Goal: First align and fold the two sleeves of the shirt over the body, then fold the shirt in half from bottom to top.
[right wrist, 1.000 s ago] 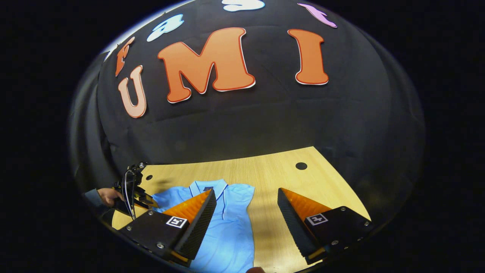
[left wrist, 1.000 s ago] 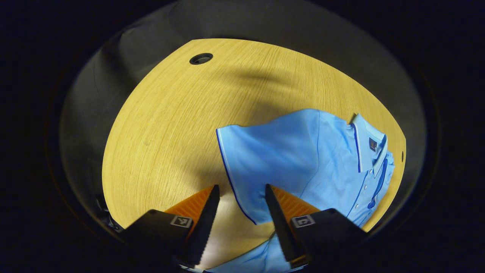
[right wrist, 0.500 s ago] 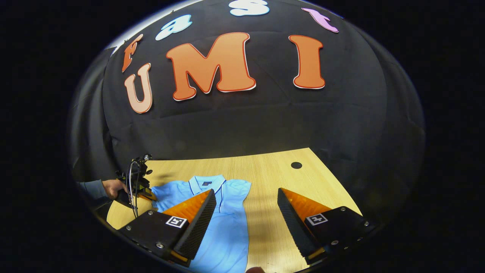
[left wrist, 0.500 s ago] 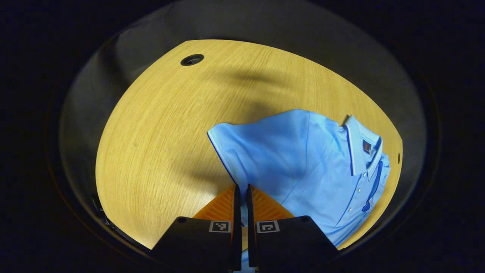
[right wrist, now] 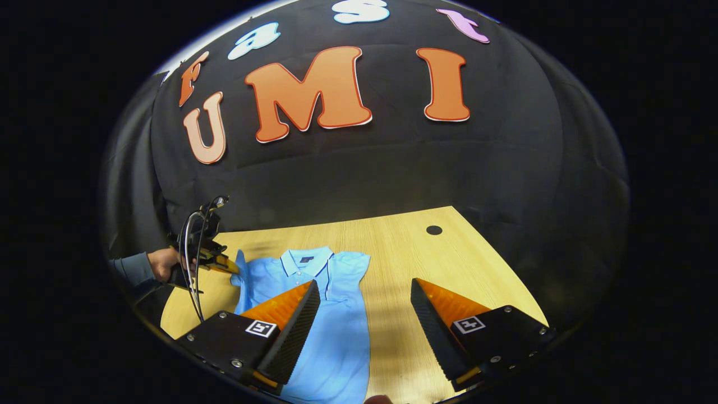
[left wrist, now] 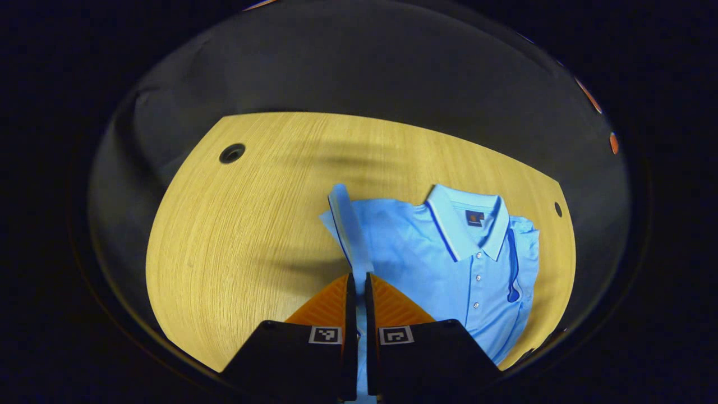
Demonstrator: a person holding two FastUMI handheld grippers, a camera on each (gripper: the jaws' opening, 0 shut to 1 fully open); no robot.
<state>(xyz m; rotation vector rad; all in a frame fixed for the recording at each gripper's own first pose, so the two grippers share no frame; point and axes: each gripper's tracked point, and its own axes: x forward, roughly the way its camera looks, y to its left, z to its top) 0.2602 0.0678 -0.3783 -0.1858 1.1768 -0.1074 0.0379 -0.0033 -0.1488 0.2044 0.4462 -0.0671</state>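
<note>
A light blue polo shirt (left wrist: 449, 269) lies face up on a pale wooden table (left wrist: 235, 235), collar (left wrist: 463, 221) toward the back wall and buttons showing down the front. In the left gripper view the shirt sits at about four o'clock from the table's middle.

The left gripper (left wrist: 359, 283) has its jaws pressed together on the shirt's sleeve (left wrist: 350, 235), which stands up off the table as a narrow strip, edged in darker blue. In the right gripper view, the same gripper (right wrist: 221, 264) is at about nine o'clock, held by a hand (right wrist: 162, 264) in a grey sleeve, with the cloth lifted at the shirt's edge.

The right gripper (right wrist: 364, 303) hangs above the table with its jaws spread wide and nothing between them. One finger is over the shirt's body, the other over bare wood.

What could go wrong, in my judgement: the pinch looks to catch only a thin bit of fabric, so the sleeve may slip free before it reaches the body. Pulling too far or too high could drag the whole shirt sideways, since nothing pins it down. The sleeve is also turned on edge, so it may land twisted or bunched instead of flat. The far sleeve already looks tucked in with a slight ripple along that side, which a tug could worsen.
</note>
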